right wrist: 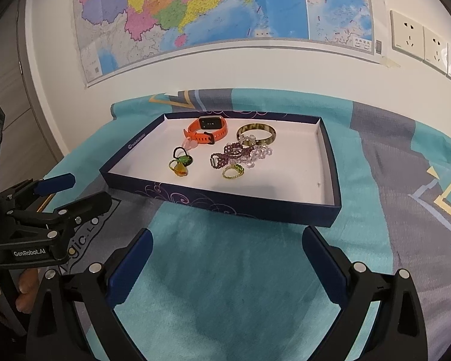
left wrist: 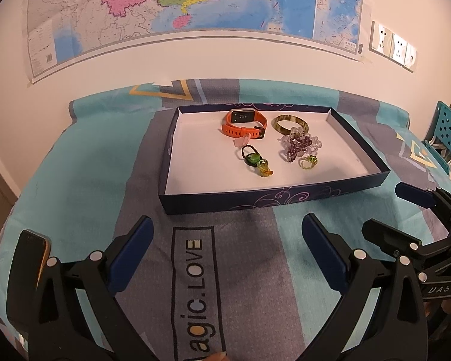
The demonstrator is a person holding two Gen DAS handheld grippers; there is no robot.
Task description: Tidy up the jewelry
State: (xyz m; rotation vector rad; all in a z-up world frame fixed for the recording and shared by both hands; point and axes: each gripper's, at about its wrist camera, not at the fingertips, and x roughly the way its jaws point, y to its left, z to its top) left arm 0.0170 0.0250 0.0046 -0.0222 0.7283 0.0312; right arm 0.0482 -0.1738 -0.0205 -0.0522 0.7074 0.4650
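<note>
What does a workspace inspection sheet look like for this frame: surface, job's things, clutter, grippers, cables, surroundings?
Surface: teal and grey printed cloth, wrinkled, under everything.
Job's things: open dark blue box lid holds an orange watch, a brown bangle, a purple and clear bead pile, a black hair tie with green stone, and two yellow-green rings.
Clutter: a phone-like dark object at the cloth's left edge.
Grippers: left gripper and right gripper both open, empty, short of the box.
Cables: nothing seen.
Surroundings: wall map, wall sockets.
</note>
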